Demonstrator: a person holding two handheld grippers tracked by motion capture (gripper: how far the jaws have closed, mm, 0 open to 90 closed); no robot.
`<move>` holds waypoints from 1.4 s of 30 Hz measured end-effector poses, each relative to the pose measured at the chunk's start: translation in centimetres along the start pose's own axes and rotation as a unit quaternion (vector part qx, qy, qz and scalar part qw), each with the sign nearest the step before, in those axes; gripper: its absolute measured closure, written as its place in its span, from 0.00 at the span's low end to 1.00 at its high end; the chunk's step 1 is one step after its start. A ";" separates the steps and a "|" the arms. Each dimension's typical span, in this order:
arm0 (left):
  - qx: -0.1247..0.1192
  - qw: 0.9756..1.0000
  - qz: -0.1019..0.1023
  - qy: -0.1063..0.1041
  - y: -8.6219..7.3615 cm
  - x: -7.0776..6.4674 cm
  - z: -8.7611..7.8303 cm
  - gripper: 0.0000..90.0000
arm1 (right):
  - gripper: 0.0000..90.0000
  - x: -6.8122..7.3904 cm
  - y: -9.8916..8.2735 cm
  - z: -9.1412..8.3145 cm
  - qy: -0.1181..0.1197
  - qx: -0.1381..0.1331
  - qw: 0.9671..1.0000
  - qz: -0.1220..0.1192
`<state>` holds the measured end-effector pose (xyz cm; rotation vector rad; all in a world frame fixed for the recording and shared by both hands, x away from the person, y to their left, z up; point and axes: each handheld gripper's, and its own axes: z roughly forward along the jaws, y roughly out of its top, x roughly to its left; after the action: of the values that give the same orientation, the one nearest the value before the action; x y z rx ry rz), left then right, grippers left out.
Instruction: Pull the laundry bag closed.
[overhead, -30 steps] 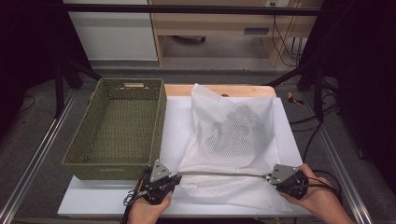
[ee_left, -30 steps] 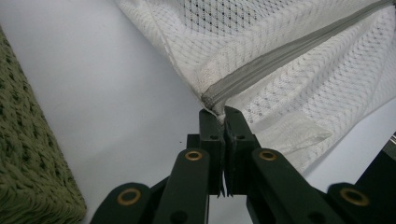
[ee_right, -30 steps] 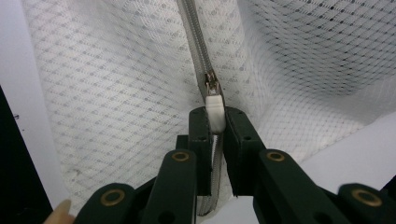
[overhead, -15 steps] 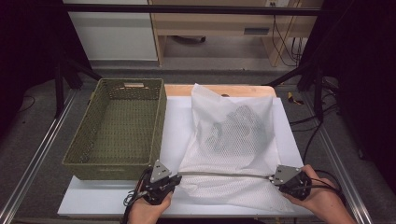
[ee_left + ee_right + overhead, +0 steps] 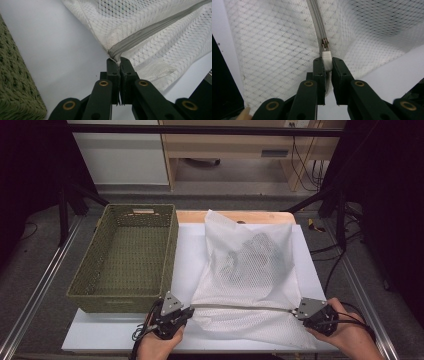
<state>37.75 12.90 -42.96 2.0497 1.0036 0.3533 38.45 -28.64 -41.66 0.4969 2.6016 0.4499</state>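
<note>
A white mesh laundry bag lies on the white worktop, just right of a green woven basket. From the high view, its zipper runs as a taut grey line along the near end, stretched between the two tools, and something darker shows through the mesh in the bag's middle.

The left tool holds the zipper's left end. The left gripper view gives the detail the high view cannot: the jaws are pressed together on the bunched corner of the bag where the grey zipper tape ends, and the tape rises tight away from them to the upper right. The basket's woven wall fills the left edge of that view, near the tool.

The right tool sits at the zipper's other end, near the worktop's right edge. The right gripper view shows its jaws pinching the white zipper pull tab, with the small metal slider just beyond it and the tape running straight on across the mesh. A fingertip peeks in at the bottom left of that view.

In the high view, both hands come in from the near edge, gripping the tools, with cables trailing beside them.
</note>
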 end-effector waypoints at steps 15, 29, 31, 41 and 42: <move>0.000 1.000 0.002 0.000 0.0 0.0 0.0 0.98 | 0.91 -0.5 -1.5 -0.4 -0.003 0.017 1.000 0.012; 0.007 1.000 0.006 0.003 -0.1 0.1 0.0 0.98 | 0.91 -1.0 -3.7 0.3 -0.001 0.024 0.999 0.039; 0.010 1.000 0.008 0.004 -0.1 0.0 0.0 0.98 | 0.91 -1.0 -3.9 0.3 0.001 0.026 0.999 0.043; 0.013 1.000 0.019 0.007 -0.1 -0.5 0.0 0.98 | 0.91 -1.3 -4.7 0.5 -0.002 0.025 0.998 0.055; 0.014 1.000 0.018 0.006 -0.1 -0.4 0.0 0.98 | 0.91 -1.4 -4.7 0.5 -0.002 0.026 0.998 0.055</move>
<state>37.39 12.63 -42.97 2.0963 0.9841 0.3717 38.58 -33.27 -43.46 0.6610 2.5963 0.4180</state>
